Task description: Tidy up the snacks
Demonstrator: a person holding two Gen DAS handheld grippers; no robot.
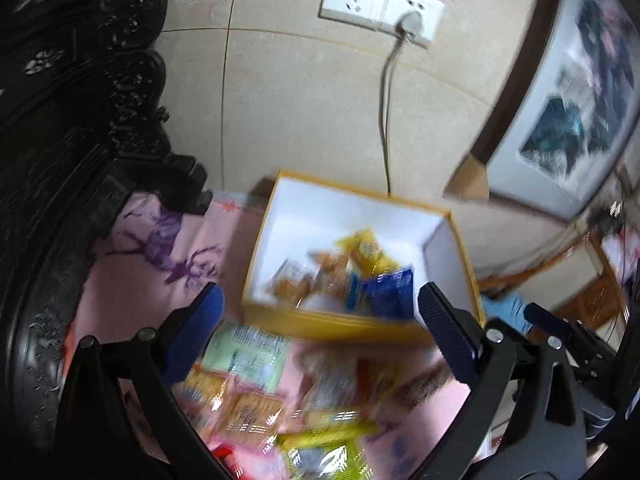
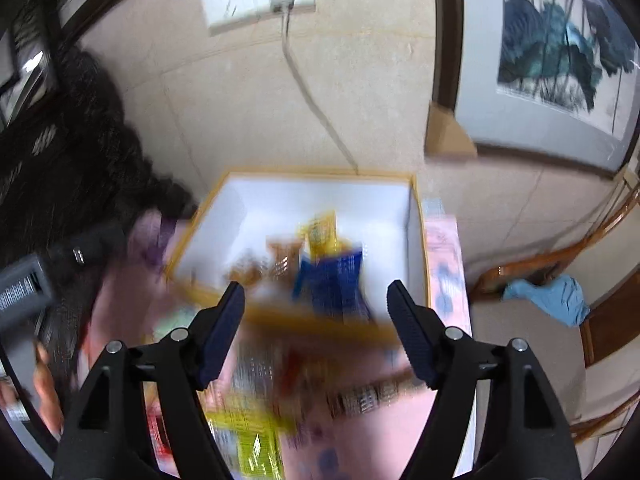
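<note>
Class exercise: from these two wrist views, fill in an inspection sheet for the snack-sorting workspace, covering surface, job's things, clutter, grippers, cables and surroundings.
Surface: pink printed cloth under everything.
Job's things: yellow-rimmed box, white inside, holding a blue packet, a yellow packet and brown ones; loose snack packets lie on the cloth in front of it.
Clutter: nothing seen beyond the snacks; blur hides detail.
Grippers: left gripper open wide, empty; right gripper open, nothing between its fingers.
Cables: grey cable plugged into wall socket, dropping behind the box.
Surroundings: tiled wall, dark carved furniture, framed painting.
</note>
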